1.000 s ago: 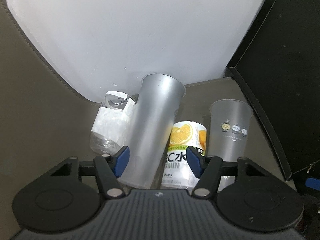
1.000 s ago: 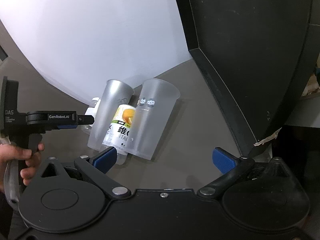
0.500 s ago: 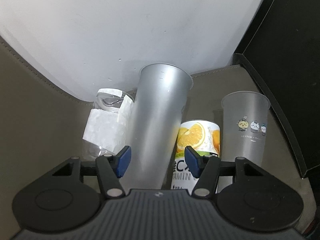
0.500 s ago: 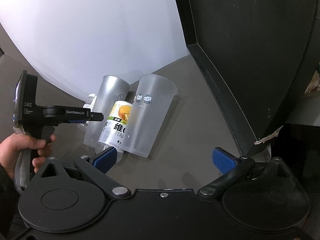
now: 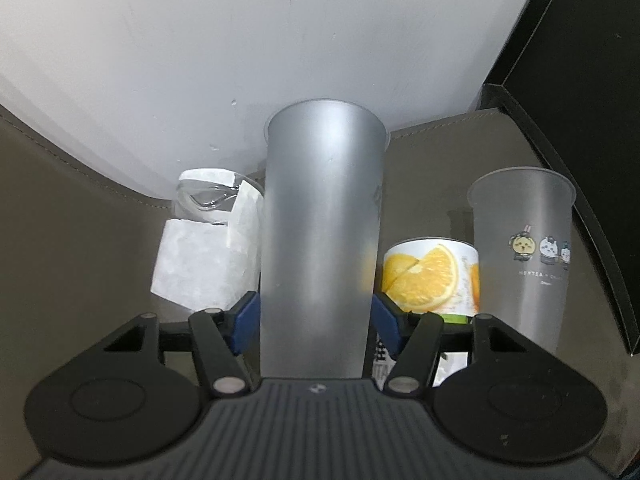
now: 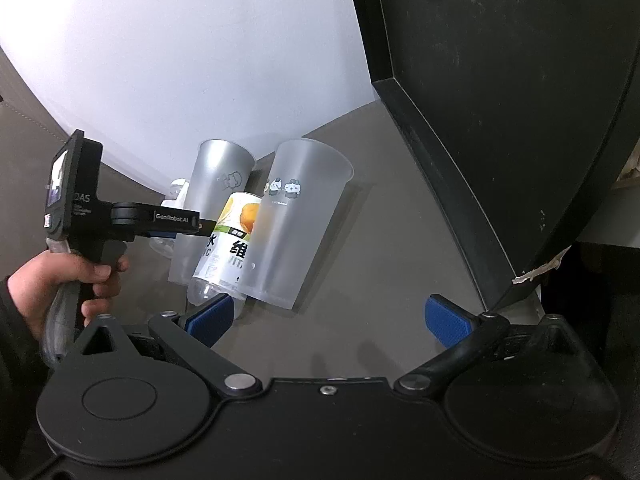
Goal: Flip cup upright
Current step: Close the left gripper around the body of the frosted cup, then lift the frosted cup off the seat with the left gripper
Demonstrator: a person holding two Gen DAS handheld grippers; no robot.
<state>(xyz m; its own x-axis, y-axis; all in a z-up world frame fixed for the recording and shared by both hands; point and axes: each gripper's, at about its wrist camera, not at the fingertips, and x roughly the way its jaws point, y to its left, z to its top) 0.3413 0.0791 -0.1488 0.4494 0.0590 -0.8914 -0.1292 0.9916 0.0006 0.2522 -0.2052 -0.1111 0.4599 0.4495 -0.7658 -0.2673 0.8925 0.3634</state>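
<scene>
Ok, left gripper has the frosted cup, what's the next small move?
Probably lower the left gripper slightly before releasing: the plain frosted cup stands rim-up between its blue pads, beside the orange-label bottle and cartoon-print cup, but I cannot tell whether its base rests on the table.

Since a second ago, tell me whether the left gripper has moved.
Yes. In the right wrist view the left gripper has risen and moved rightward against the cartoon-printed cup, and it is shut on the plain frosted cup.

Left gripper point(image 5: 318, 322) jaws clamp frosted cup point(image 5: 322, 232).
</scene>
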